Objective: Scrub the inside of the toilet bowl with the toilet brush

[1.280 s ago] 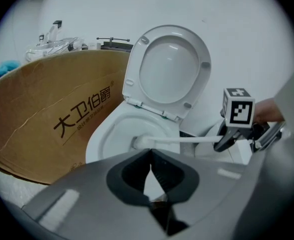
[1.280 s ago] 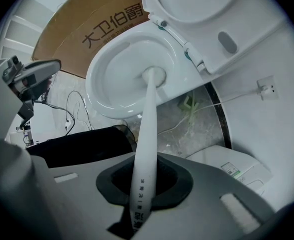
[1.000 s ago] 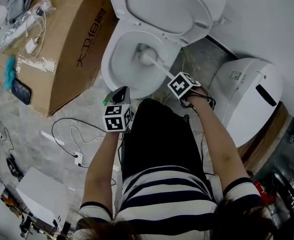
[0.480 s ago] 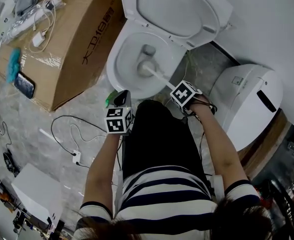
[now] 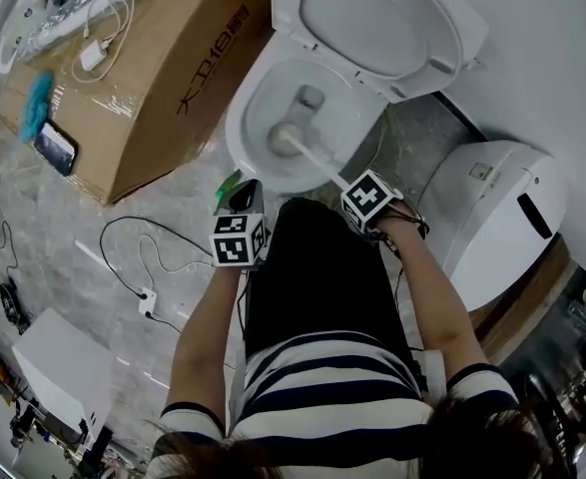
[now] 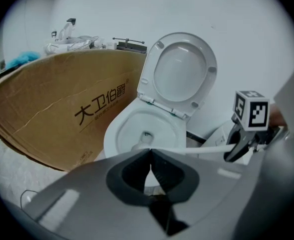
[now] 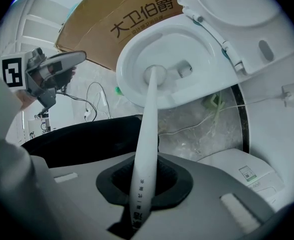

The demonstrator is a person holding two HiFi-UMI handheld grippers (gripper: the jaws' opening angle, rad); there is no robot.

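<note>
Since a second ago the toilet brush (image 5: pixel 307 155) has drawn its head back off the drain, and it now lies against the near inner wall of the toilet bowl (image 5: pixel 239 133). From the head view, the right gripper (image 5: pixel 350 182) holds the handle's outer end just over the bowl's near rim, while the left gripper (image 5: pixel 242 194) hangs beside the rim on the left, clear of the bowl. The lid (image 5: pixel 372 18) stands raised behind, and a cardboard box (image 5: pixel 163 88) lies just beside the bowl on the left. In the left gripper view, the left gripper (image 6: pixel 151 168) has its jaws pressed together with nothing between them. Beyond them the bowl (image 6: pixel 112 134) is seen with the brush handle (image 6: pixel 207 149) running across to the right gripper (image 6: pixel 236 148). In the right gripper view, the right gripper (image 7: pixel 141 184) pinches the white handle of the brush (image 7: pixel 149 114) between its jaws. The handle runs straight ahead, its head down inside the bowl (image 7: pixel 129 59) next to the drain. The left gripper (image 7: pixel 61 64) shows at the left.
</note>
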